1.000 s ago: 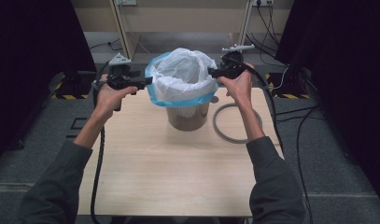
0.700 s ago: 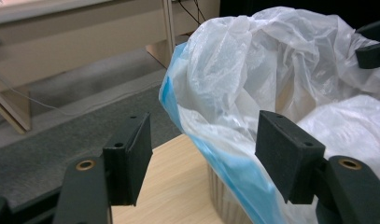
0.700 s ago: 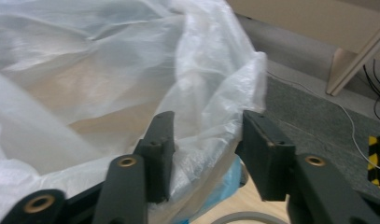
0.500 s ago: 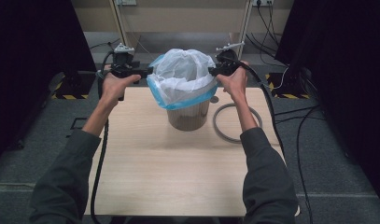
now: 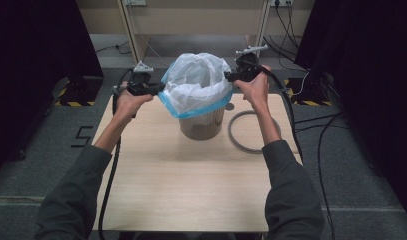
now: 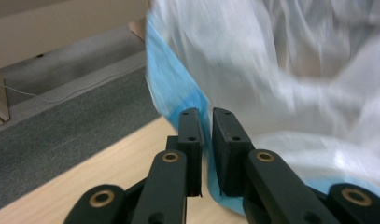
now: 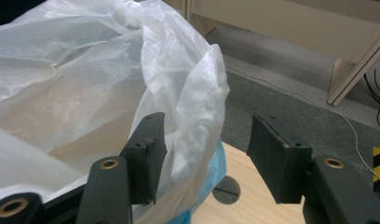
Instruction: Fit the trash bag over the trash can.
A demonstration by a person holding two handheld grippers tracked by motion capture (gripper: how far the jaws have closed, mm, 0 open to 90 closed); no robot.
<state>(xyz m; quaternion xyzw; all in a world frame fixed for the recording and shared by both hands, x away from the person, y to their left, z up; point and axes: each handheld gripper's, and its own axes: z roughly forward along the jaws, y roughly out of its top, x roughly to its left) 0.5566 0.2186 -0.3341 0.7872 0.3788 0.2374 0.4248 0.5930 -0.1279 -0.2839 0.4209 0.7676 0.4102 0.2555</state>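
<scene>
A small bin [image 5: 202,125] stands on the far half of the wooden table [image 5: 191,185], near the middle between the two hands. A white bag [image 5: 198,82] with a blue edge [image 5: 191,111] sits in the bin; its top stands up above the rim and the blue edge is folded down over the outside of the bin.

The left gripper [image 5: 158,89] is at the left side of the bag, level, pointing toward it. In the left gripper view its jaws have just been closing and now stand almost together, with the blue edge [image 6: 178,100] of the bag pinched between the pads [image 6: 190,133] (only a thin slit is left between them).

The right gripper [image 5: 230,77] is at the right side of the bag, a little higher. In the right gripper view its jaws have just been opening and stand well apart; the upright fold of the white bag [image 7: 197,107] lies between them, against the left pad, and the other pad is clear of it.

A grey ring [image 5: 234,131] lies flat on the table just right of the bin.
</scene>
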